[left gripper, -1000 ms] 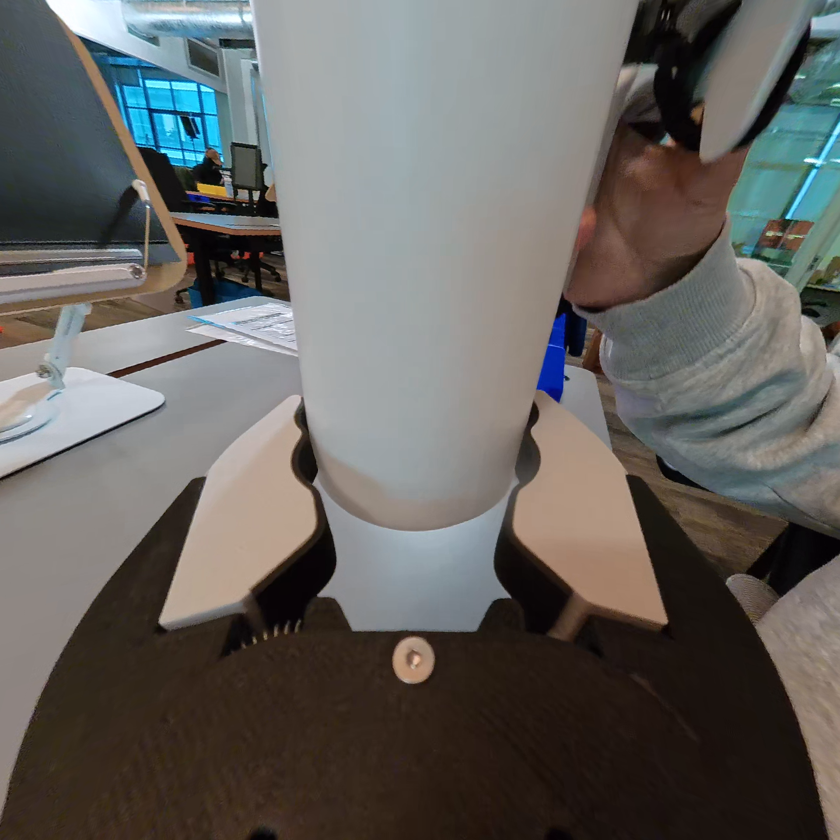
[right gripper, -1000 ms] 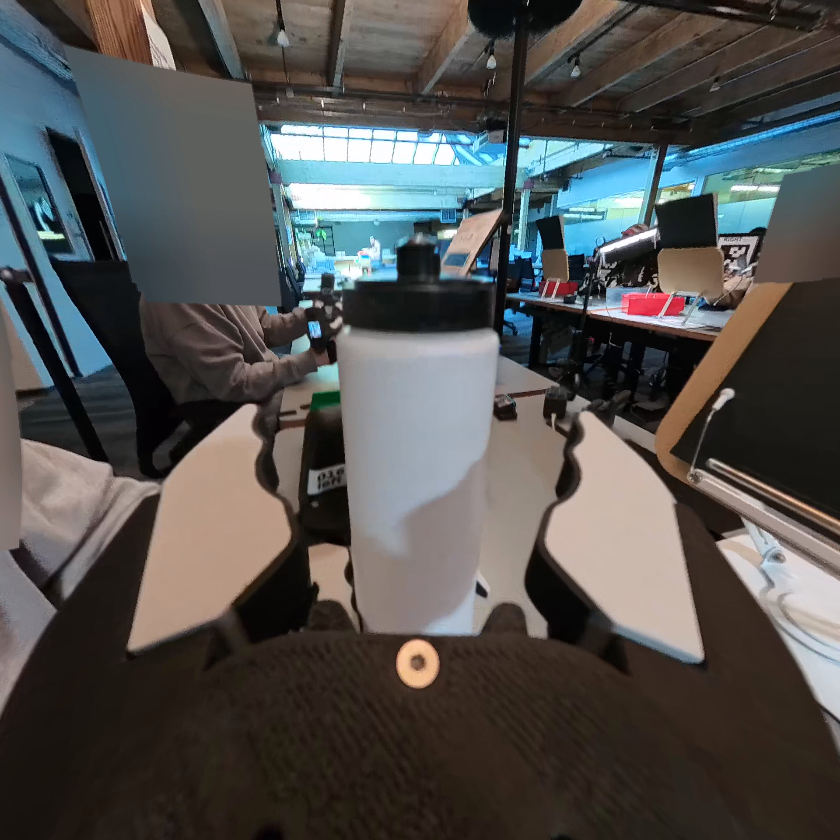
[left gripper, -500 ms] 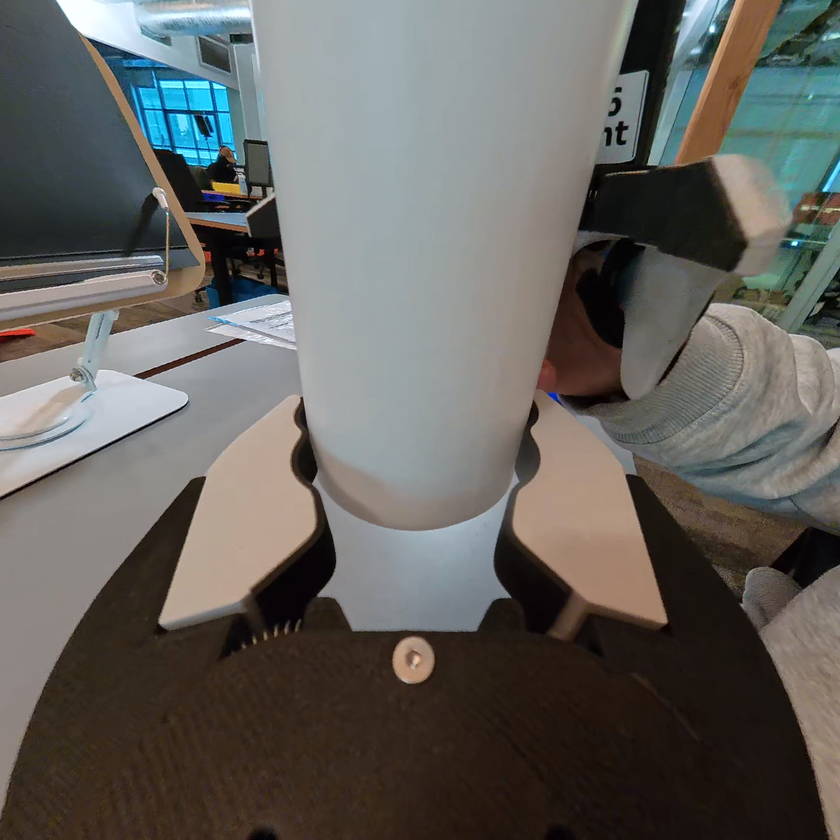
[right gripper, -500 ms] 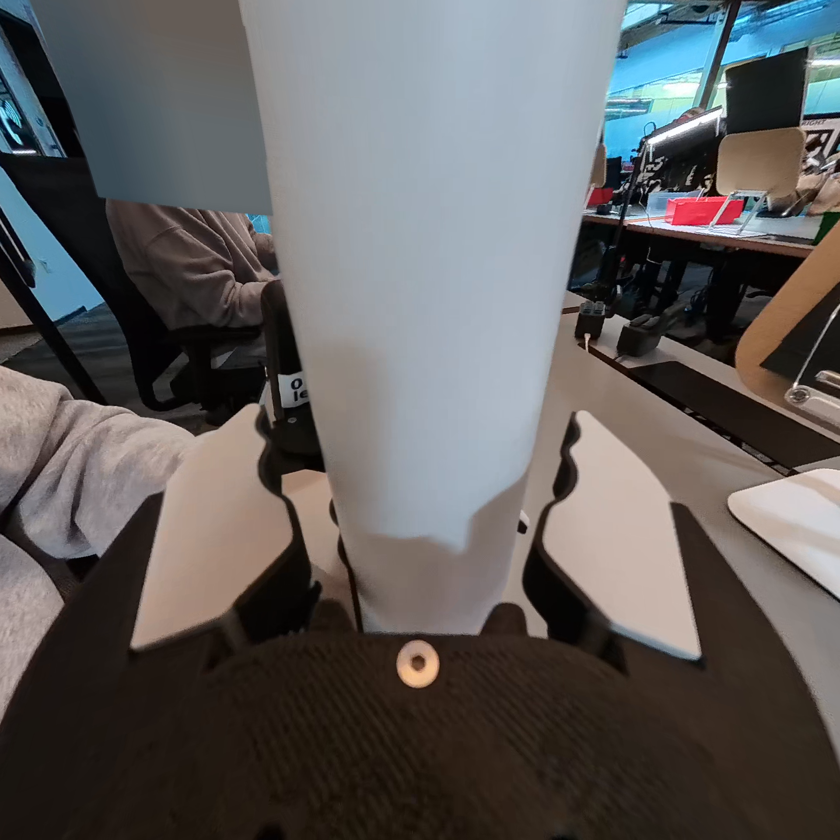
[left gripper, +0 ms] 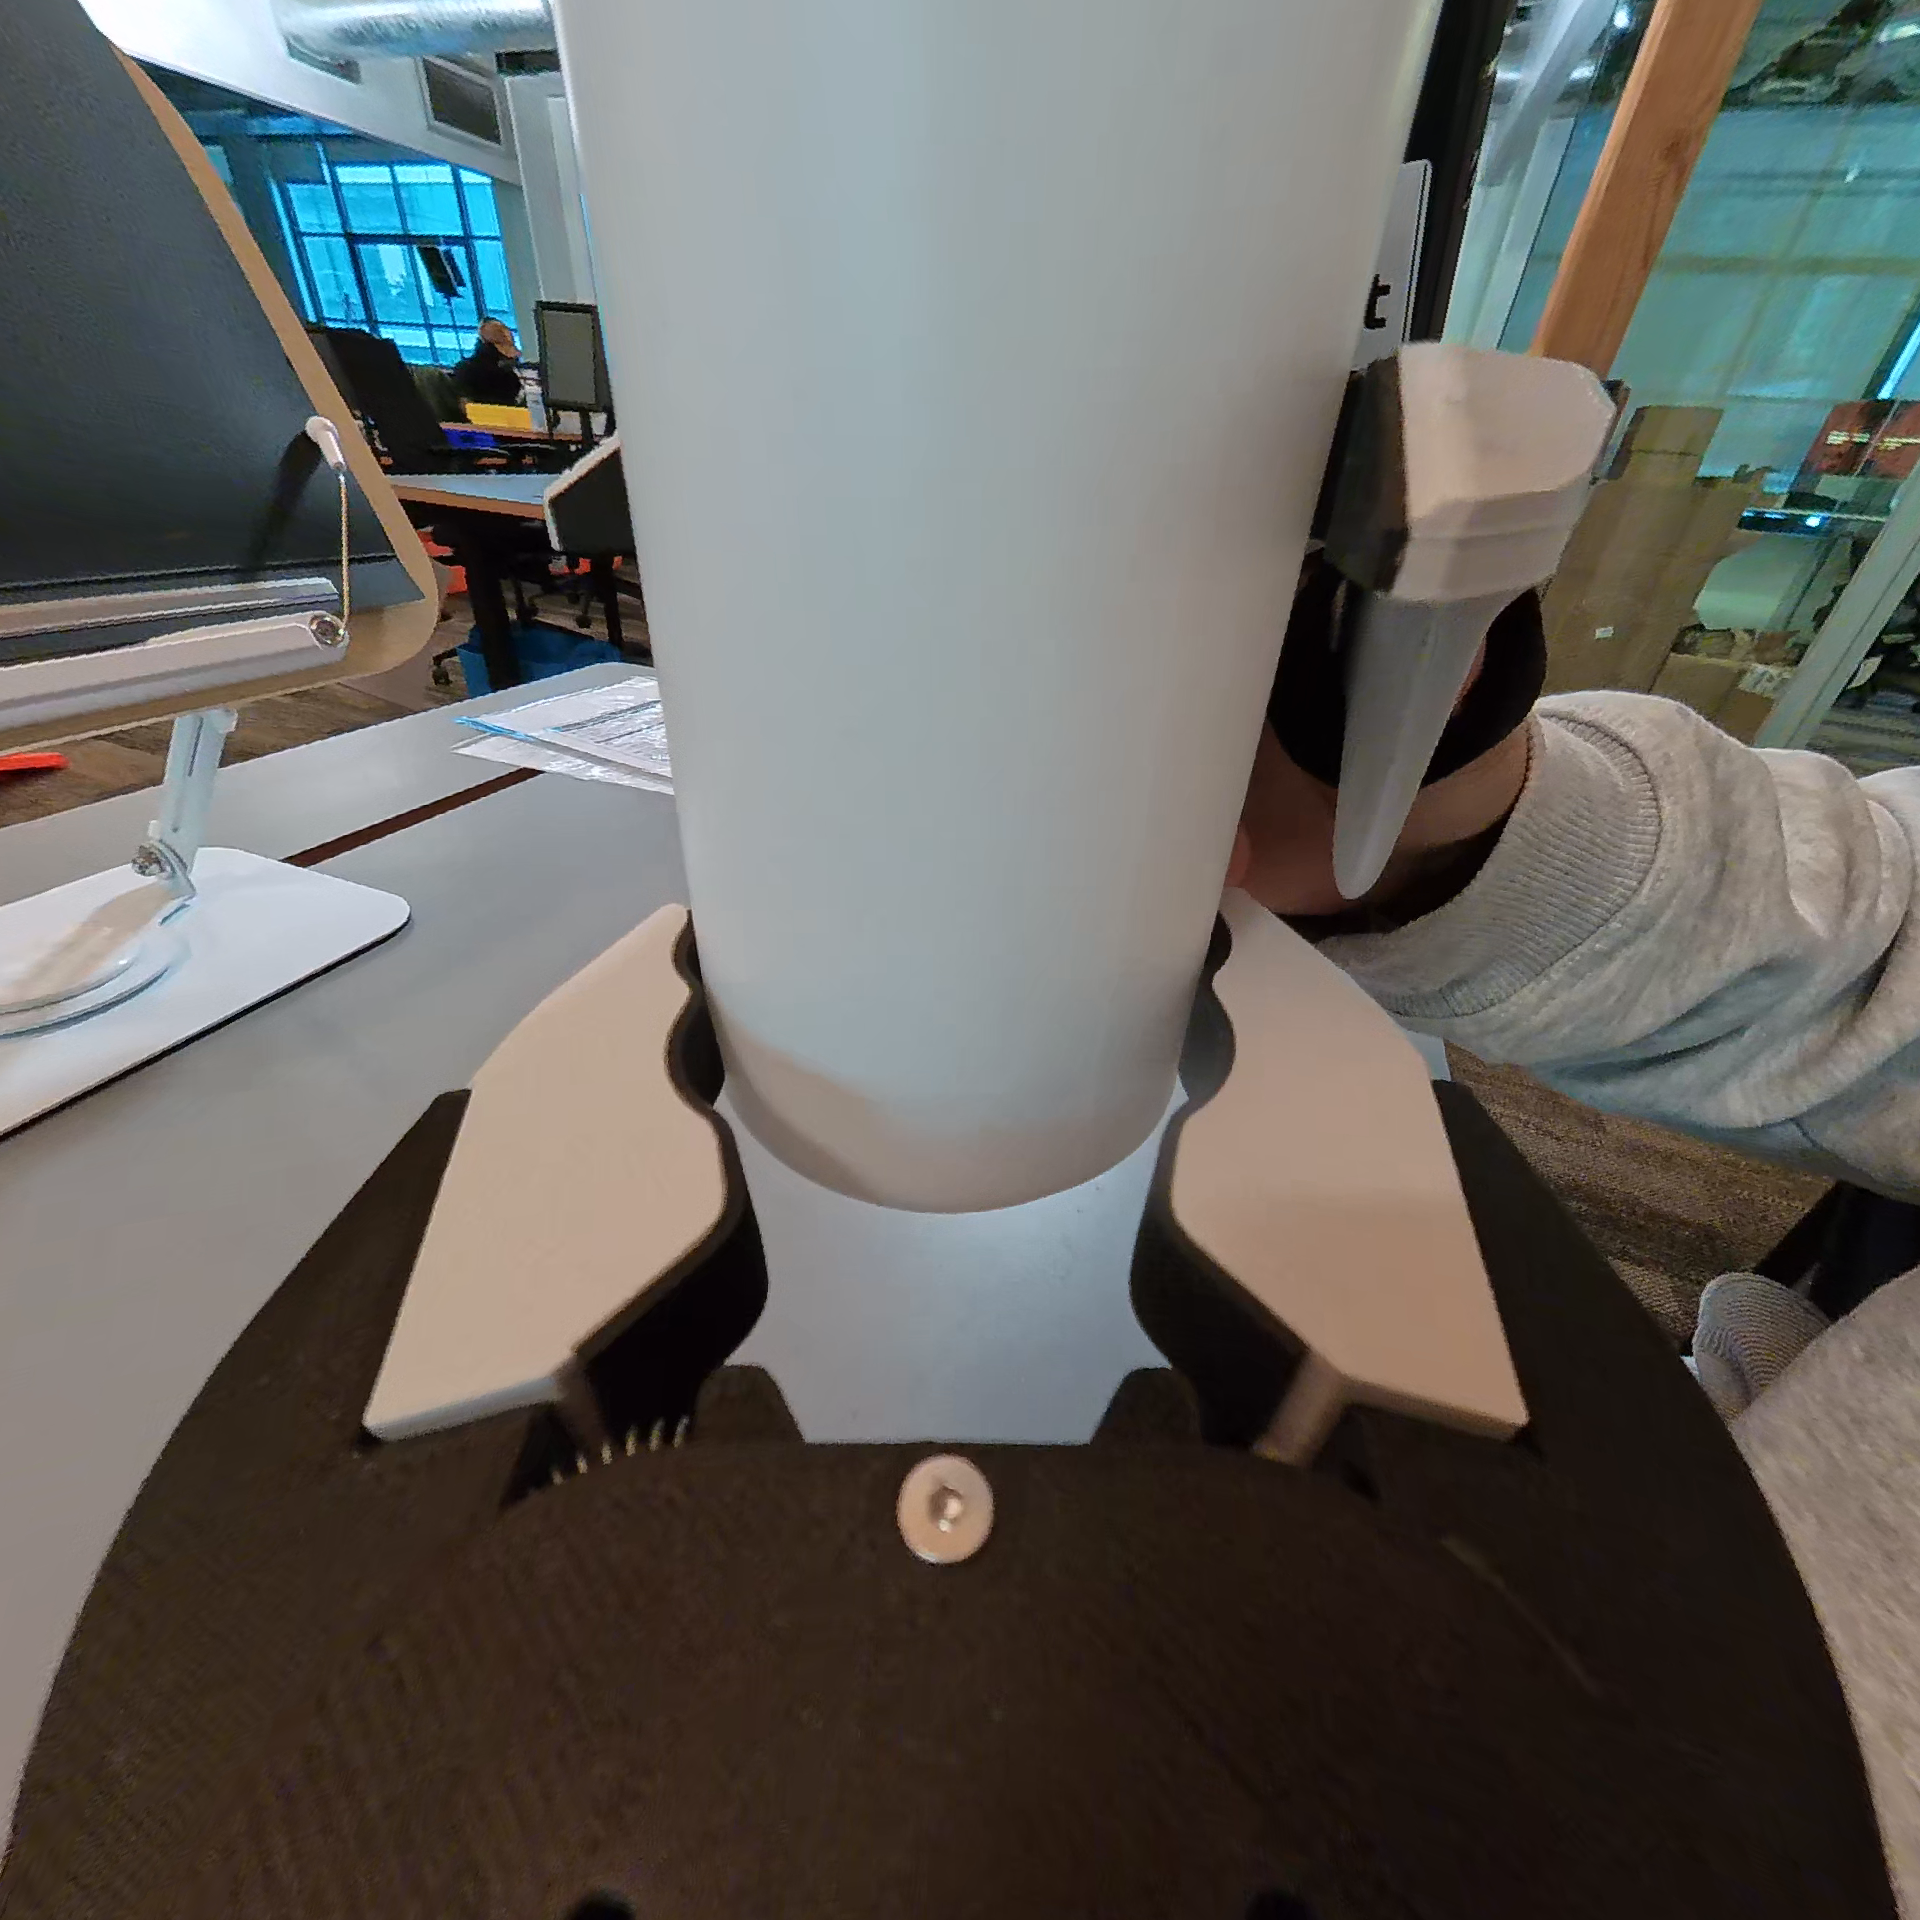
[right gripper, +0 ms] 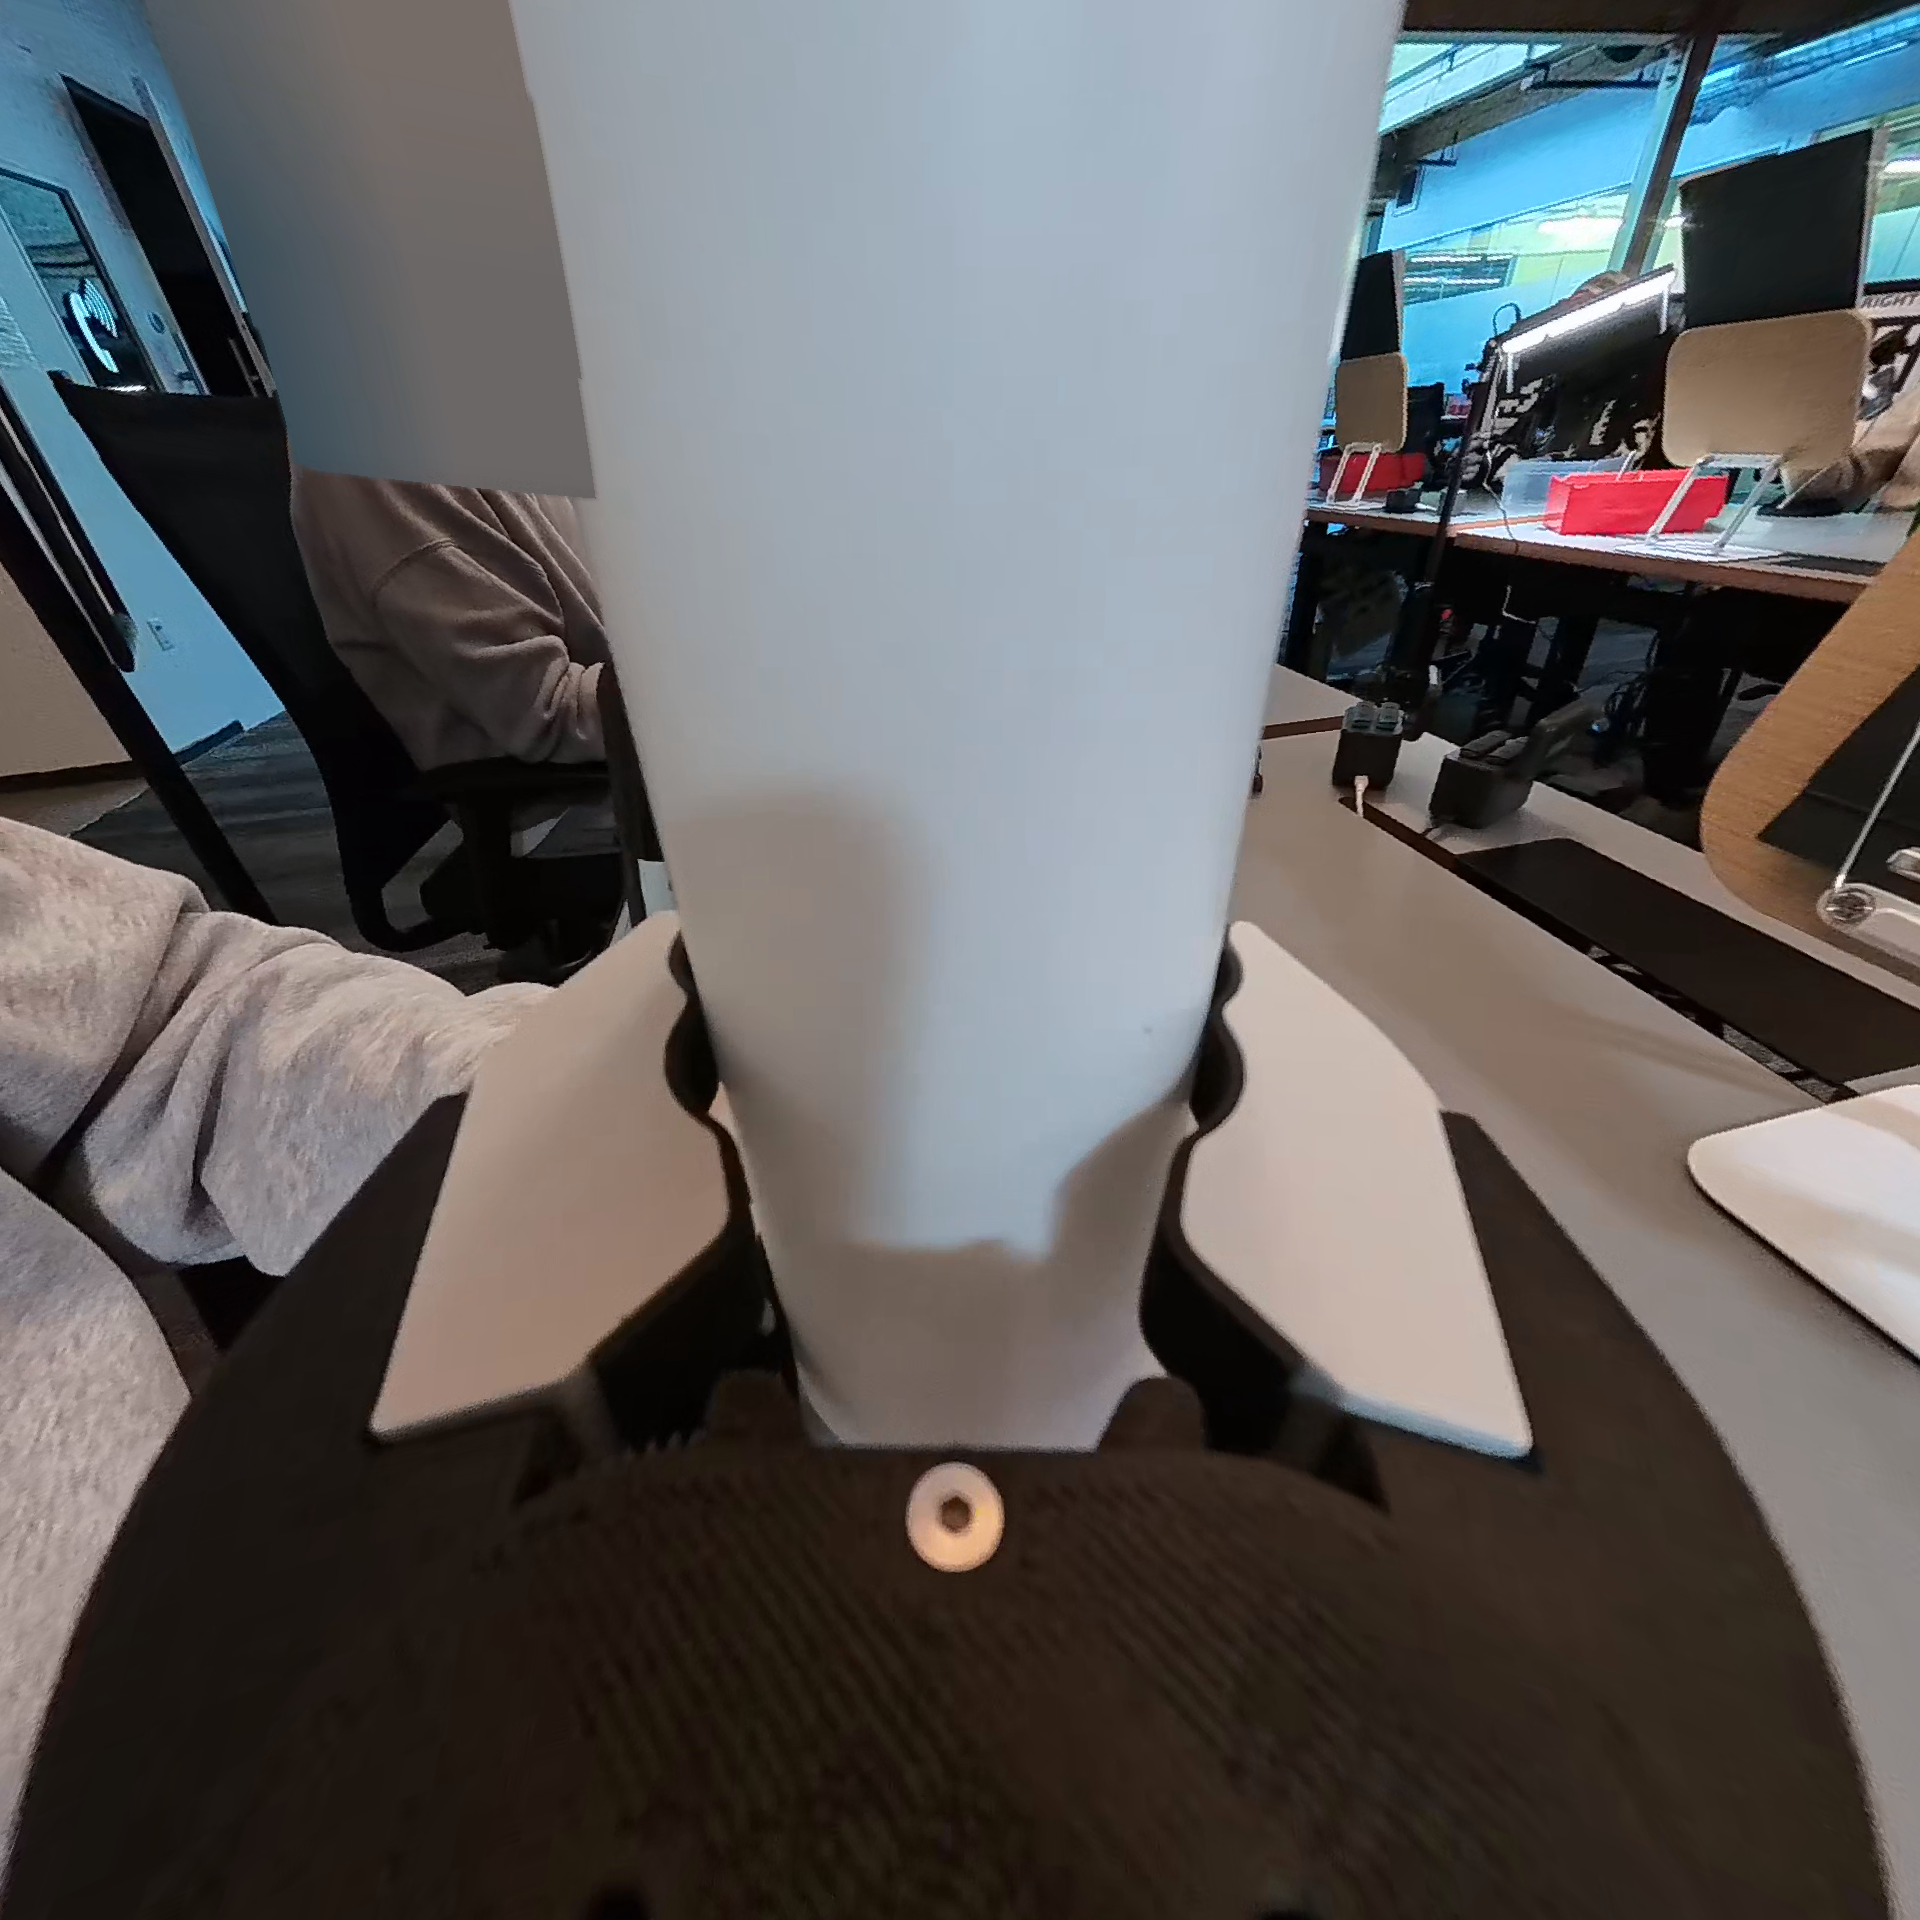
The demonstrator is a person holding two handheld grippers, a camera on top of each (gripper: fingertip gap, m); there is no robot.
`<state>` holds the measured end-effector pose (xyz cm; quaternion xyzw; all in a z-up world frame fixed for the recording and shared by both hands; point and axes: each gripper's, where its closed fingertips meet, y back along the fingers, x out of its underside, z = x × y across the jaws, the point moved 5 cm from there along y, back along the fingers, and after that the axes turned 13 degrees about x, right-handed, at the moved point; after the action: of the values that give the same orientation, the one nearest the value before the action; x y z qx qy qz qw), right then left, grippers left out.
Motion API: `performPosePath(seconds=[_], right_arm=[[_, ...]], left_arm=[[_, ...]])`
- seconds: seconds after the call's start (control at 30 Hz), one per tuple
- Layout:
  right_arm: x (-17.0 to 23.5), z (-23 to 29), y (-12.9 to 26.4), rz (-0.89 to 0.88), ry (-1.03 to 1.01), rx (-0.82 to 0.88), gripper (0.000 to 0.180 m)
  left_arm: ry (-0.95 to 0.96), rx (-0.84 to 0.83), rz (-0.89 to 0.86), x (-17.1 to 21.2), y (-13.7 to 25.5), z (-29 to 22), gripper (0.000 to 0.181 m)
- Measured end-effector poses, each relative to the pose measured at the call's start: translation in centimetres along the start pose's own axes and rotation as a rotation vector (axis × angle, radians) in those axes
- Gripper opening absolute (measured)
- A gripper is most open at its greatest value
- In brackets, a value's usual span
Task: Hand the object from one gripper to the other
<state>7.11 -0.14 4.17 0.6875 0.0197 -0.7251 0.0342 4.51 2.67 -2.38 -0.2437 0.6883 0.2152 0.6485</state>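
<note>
White smooth bottle point(left gripper: 956, 582) upright; left gripper point(left gripper: 951, 1060) & right gripper point(right gripper: 951, 1049) both clamped on it.

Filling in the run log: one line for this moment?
stage: handover | object: white bottle | left gripper: shut on it | right gripper: shut on it

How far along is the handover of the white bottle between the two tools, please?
Done: the right tool is closed around the white bottle, its fingers touching both sides. In hand: the left tool clamps the bottle near its base too, so both tools hold it at once. Left: one tool has yet to open and back away so that the other carries the bottle alone.
</note>
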Motion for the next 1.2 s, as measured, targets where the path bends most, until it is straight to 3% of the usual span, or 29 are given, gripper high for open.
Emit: performPosePath(seconds=[0.27,0.47,0.63,0.93,1.07,1.13,1.2], right_arm=[[-1.0,-0.9,0.9,-0.029,-0.010,0.030,0.088],[-1.7,-1.6,1.7,-0.038,0.007,0.061,0.088],[-1.3,-1.5,1.5,-0.018,0.037,0.071,0.088],[2.7,1.0,-1.3,0.080,0.069,0.009,0.087],[4.1,2.2,-2.3,0.109,0.069,-0.023,0.087],[4.7,2.8,-2.6,0.126,0.077,-0.038,0.087],[5.2,3.1,-2.9,0.148,0.069,-0.035,0.087]], left_arm=[[0.002,-0.004,-0.064,-0.7,0.7,0.2,0.092],[0.017,0.018,-0.146,-1.7,1.6,0.7,0.114],[0.070,0.025,-0.249,-4.4,3.7,1.5,0.120],[0.018,0.018,-0.111,-10.6,4.1,-1.5,0.132],[0.044,-0.042,-0.099,-11.7,5.1,-1.2,0.129],[0.076,-0.047,-0.050,-11.2,5.6,-0.7,0.095],[0.095,-0.051,-0.039,-10.8,5.7,-0.4,0.094]])
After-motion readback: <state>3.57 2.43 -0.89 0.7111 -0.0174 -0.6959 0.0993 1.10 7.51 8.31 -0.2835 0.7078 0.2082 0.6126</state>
